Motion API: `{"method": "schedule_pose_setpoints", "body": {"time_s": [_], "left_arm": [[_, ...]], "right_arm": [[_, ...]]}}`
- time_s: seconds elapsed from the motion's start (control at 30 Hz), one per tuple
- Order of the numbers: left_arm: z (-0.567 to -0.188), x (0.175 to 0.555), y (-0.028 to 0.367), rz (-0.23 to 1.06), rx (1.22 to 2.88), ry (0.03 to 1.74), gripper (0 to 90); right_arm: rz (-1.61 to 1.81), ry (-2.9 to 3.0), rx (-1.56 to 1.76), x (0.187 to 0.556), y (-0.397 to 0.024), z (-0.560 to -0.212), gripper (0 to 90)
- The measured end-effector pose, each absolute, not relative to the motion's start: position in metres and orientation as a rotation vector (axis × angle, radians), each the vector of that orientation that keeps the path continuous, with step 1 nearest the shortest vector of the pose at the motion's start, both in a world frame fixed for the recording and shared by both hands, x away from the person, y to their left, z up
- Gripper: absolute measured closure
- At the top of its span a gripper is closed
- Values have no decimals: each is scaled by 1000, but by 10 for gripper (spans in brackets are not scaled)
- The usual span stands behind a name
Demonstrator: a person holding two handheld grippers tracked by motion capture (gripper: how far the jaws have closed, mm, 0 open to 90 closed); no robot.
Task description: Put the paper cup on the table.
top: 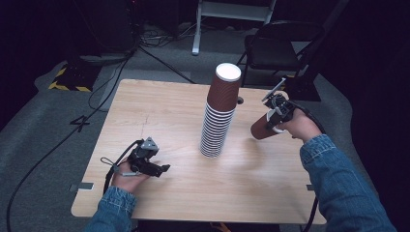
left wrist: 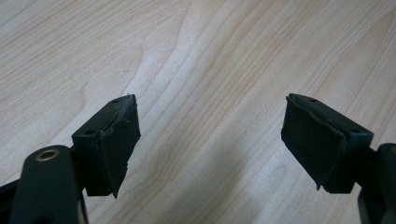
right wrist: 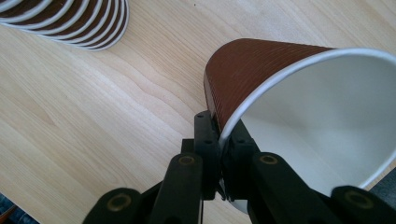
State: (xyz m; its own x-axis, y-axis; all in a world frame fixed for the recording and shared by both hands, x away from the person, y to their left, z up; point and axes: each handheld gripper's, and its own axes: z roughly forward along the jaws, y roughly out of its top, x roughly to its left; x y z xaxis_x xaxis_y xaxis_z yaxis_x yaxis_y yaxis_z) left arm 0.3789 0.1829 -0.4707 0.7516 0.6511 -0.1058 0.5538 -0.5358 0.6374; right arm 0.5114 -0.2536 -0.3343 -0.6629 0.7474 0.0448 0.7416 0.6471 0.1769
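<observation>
Cup (right wrist: 261,70), brown and ribbed outside, white inside with a white rim, hangs tilted over the table's (top: 159,106) right side, its wall pinched by the right gripper (right wrist: 223,140). Nearby stands a tall stack of cups (top: 218,116). Left gripper (left wrist: 210,140) hovers low, jaws spread wide.

A pale, wavy wood grain is shown by the light wooden worktop (top: 164,111). Dark brown ribbing, white rims and white insides are seen on the stacked paper cups (top: 220,111) and the single brown ribbed paper cup (right wrist: 299,93).
</observation>
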Motion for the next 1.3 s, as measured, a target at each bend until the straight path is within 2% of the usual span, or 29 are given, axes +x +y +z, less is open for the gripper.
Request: {"method": "schedule_pose_setpoints", "body": {"time_s": [0.67, 1.1, 1.13, 1.17, 1.3], "left_arm": [[-473, 370, 192, 205, 2296, 933, 196], [-475, 366, 197, 203, 2291, 949, 199], [-475, 366, 197, 204, 2291, 948, 199], [-475, 366, 197, 201, 2288, 955, 199], [-475, 366, 197, 203, 2289, 952, 199]], "right_arm": [[7, 2862, 1231, 534, -226, -355, 849], [-54, 2874, 1227, 540, -221, -364, 824], [-48, 2875, 1225, 540, -220, -365, 813], [-48, 2882, 1229, 540, -220, -367, 766], [-48, 2884, 1225, 540, -220, -370, 709]]}}
